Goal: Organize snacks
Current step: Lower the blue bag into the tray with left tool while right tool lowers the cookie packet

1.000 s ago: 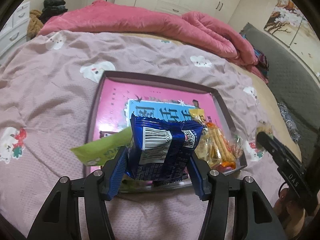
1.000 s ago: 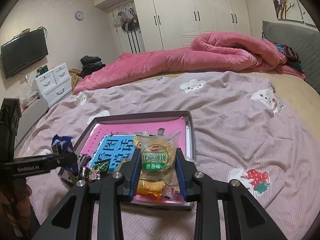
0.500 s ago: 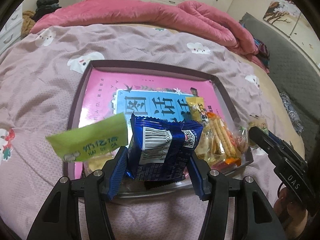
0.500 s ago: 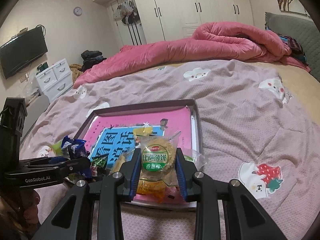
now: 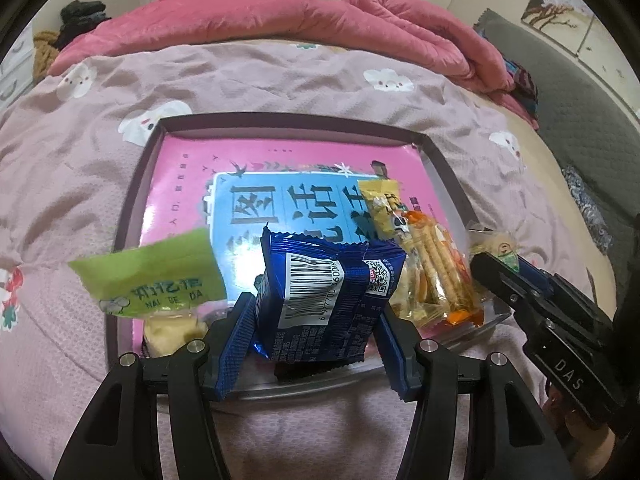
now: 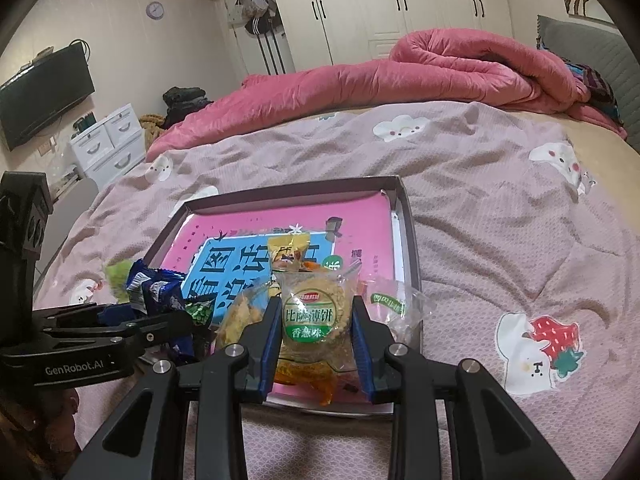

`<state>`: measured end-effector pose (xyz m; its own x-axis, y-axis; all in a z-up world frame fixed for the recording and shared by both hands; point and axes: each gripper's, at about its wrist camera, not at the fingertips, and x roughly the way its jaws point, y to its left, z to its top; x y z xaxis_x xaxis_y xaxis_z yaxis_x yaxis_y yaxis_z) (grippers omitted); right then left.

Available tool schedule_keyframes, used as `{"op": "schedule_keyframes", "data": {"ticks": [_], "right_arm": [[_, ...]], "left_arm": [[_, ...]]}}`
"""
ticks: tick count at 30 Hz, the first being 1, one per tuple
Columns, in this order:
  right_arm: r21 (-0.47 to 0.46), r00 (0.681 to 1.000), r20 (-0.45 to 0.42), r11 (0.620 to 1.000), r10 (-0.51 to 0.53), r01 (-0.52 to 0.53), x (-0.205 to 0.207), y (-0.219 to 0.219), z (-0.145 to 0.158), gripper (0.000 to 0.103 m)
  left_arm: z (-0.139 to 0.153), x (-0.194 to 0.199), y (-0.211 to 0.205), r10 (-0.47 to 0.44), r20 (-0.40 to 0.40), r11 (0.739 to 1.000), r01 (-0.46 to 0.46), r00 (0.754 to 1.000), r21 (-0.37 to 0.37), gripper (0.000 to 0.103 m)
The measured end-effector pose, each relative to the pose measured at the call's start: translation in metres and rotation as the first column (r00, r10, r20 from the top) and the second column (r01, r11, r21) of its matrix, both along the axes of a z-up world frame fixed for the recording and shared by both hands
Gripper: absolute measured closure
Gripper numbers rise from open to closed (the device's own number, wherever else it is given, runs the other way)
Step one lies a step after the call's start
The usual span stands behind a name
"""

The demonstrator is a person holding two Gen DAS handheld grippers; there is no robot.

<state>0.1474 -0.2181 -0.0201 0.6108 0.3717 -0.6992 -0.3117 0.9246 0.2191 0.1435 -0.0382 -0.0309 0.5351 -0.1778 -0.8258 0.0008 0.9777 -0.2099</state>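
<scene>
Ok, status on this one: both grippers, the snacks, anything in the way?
Left gripper shut on blue packet. Right gripper shut on clear cracker pack. Both over box near edge. Green pack and stick biscuits crowd that end.

A bed (image 6: 460, 208) is being covered by a pink quilt (image 6: 400, 76); white wardrobes (image 6: 384, 8) are being lit from above.

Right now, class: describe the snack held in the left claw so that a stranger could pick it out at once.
Find the shallow box with the pink and blue printed bottom, on the mauve bedspread. At its near edge the left claw grips a dark blue foil packet. Unlike the green sachet and clear-wrapped biscuit sticks beside it, it shows a white barcode.
</scene>
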Motion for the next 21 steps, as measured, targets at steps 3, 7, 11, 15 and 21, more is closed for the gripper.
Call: {"op": "schedule_keyframes", "data": {"ticks": [3,7,11,15,21], "right_arm": [[-0.001,1.0,-0.017,1.0,-0.01,0.01,0.0016,-0.0014,-0.0039,0.07],[0.008,0.999,-0.029,1.0,-0.017,0.017,0.004,-0.0032,-0.0063,0.07],[0.004,1.0,-0.028,1.0,-0.013,0.013,0.0031,-0.0016,-0.0073,0.07],[0.006,1.0,-0.023,1.0,-0.008,0.008,0.0027,-0.0007,-0.0076,0.07],[0.009,1.0,-0.021,1.0,0.008,-0.008,0.0004,0.0032,-0.0083,0.069]], "left_arm": [[-0.0012,0.0004,-0.0051,-0.011,-0.004,1.0,0.011,1.0,0.009,0.044],[-0.0031,0.0018,-0.0069,-0.011,-0.012,1.0,0.011,1.0,0.014,0.044],[-0.005,0.0024,-0.0063,-0.005,-0.021,1.0,0.005,1.0,0.016,0.044],[-0.0049,0.0021,-0.0066,-0.007,-0.022,1.0,0.007,1.0,0.014,0.044],[-0.0054,0.0011,-0.0063,-0.01,-0.025,1.0,0.01,1.0,0.009,0.044]]}}
